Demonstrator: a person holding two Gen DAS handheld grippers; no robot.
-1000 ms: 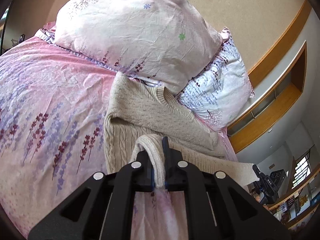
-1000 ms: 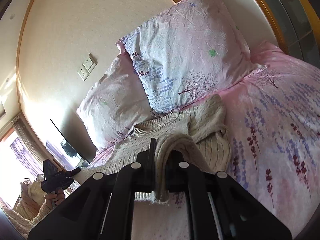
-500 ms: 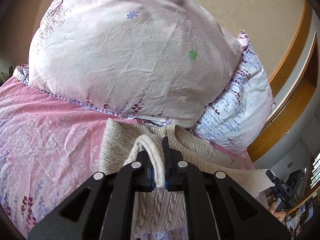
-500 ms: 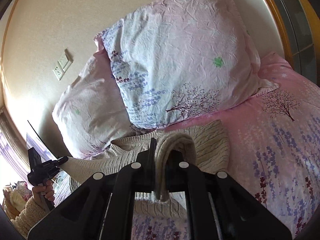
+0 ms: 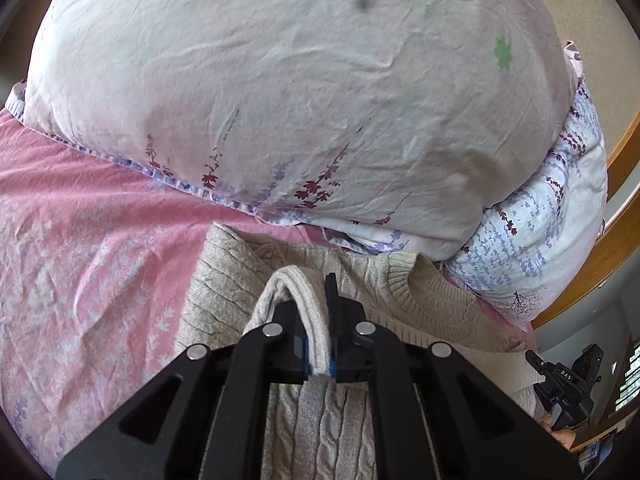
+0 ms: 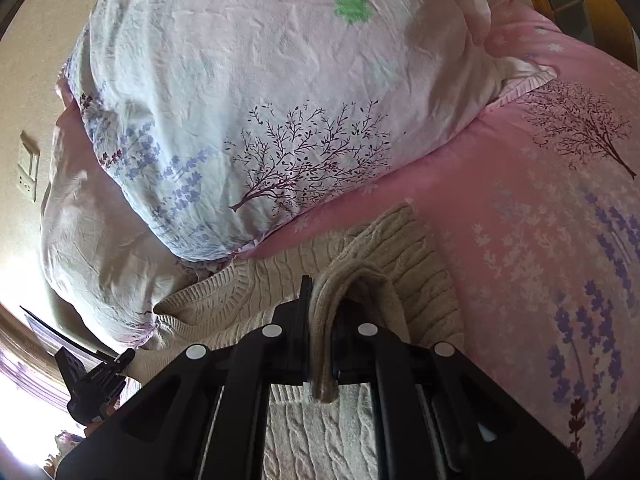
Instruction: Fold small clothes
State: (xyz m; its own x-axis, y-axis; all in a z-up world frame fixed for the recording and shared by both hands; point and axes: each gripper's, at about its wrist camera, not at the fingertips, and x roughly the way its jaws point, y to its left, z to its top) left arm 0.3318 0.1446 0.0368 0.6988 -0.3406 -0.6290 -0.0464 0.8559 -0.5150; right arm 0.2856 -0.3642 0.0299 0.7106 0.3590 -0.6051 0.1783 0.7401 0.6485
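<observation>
A beige cable-knit sweater [image 5: 224, 280] lies on the pink floral bedspread [image 5: 80, 240], its ribbed neckline [image 5: 424, 300] toward the pillows. My left gripper [image 5: 316, 320] is shut on a ribbed edge of the sweater, held over its left shoulder. My right gripper [image 6: 324, 332] is shut on another ribbed edge of the sweater [image 6: 400, 252], held over its right shoulder. The pinched edges fold over the fingers and hide the fabric beneath. Each gripper shows small at the other view's edge, right [image 5: 560, 380] and left [image 6: 96, 380].
Two large floral pillows [image 5: 300, 100] [image 6: 260, 100] stand close ahead, right behind the sweater's neckline. A wooden headboard frame [image 5: 600, 248] and beige wall with a switch plate [image 6: 28, 168] lie behind. The bedspread [image 6: 540, 220] stretches to the sides.
Both grippers have carried the pinched sweater edges forward toward the neckline and pillows. The pillows now fill most of both views and the lower sweater body is folded up over itself.
</observation>
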